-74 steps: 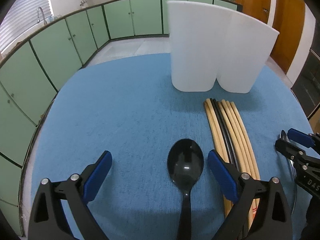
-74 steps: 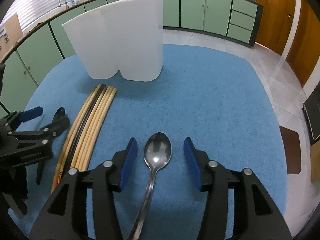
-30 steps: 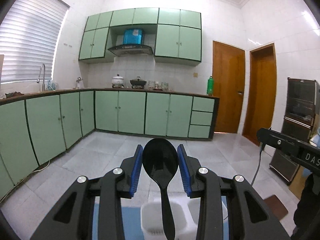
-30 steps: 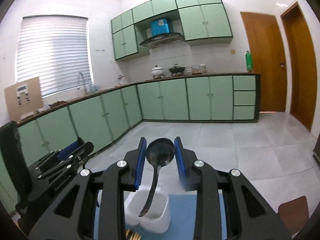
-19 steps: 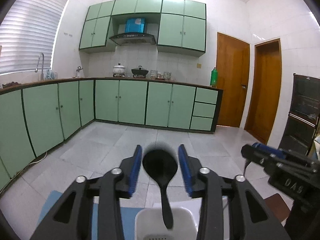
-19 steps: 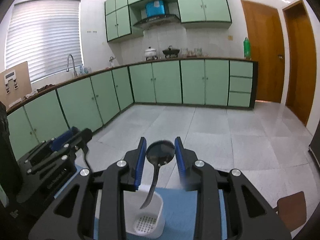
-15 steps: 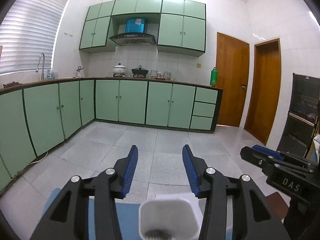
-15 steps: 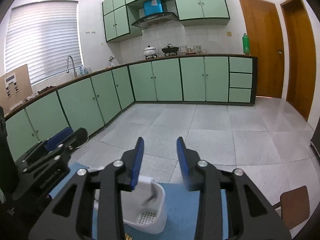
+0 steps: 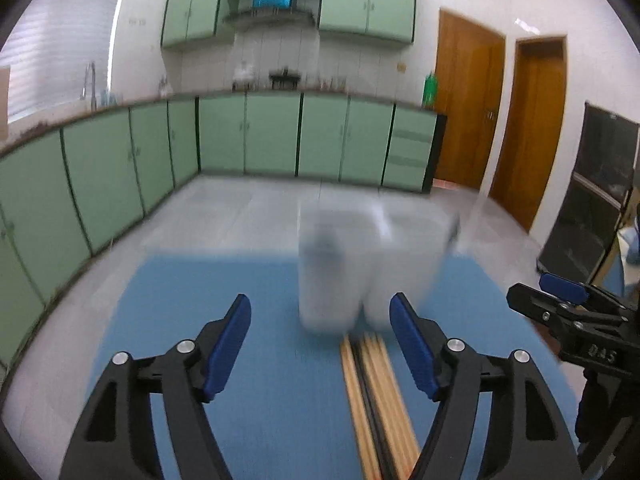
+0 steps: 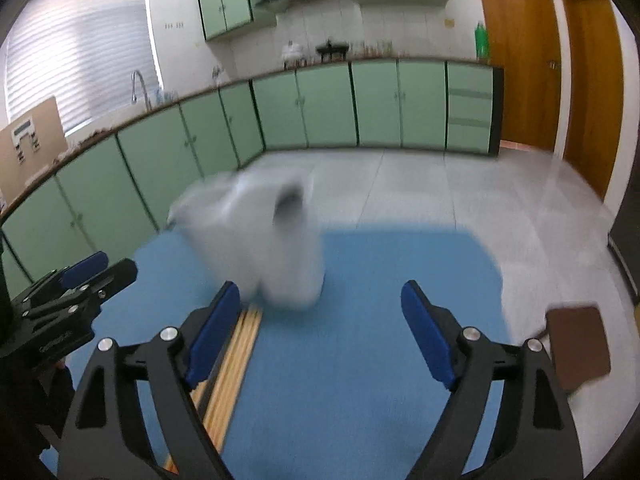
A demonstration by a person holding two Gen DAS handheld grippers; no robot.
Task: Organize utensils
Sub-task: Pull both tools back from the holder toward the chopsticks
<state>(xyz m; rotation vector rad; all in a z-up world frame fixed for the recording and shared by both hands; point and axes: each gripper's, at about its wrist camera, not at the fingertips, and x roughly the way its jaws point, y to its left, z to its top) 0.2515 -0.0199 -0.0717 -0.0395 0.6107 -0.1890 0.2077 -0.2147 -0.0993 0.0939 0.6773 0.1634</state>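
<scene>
A white two-part utensil holder [image 9: 360, 268] stands on the blue table, blurred by motion; it also shows in the right wrist view [image 10: 264, 240]. A dark spoon bowl [image 9: 322, 254] shows in its left part, and another dark bowl [image 10: 290, 200] at the rim of its right part. A bundle of wooden and black chopsticks [image 9: 376, 392] lies in front of the holder, also seen in the right wrist view [image 10: 232, 376]. My left gripper [image 9: 320, 344] is open and empty above the chopsticks. My right gripper [image 10: 320, 336] is open and empty above the table.
The blue table [image 10: 360, 380] ends ahead beyond the holder. Green cabinets [image 9: 272, 136] line the far walls. Wooden doors [image 9: 496, 120] stand at the right. A brown stool [image 10: 576, 348] sits right of the table. Each gripper shows in the other's view, the right one [image 9: 568, 316] and the left one [image 10: 68, 292].
Both grippers let go of their spoons into the holder, opened wide, and tilted down and back toward the table. The chopsticks have come back into view.
</scene>
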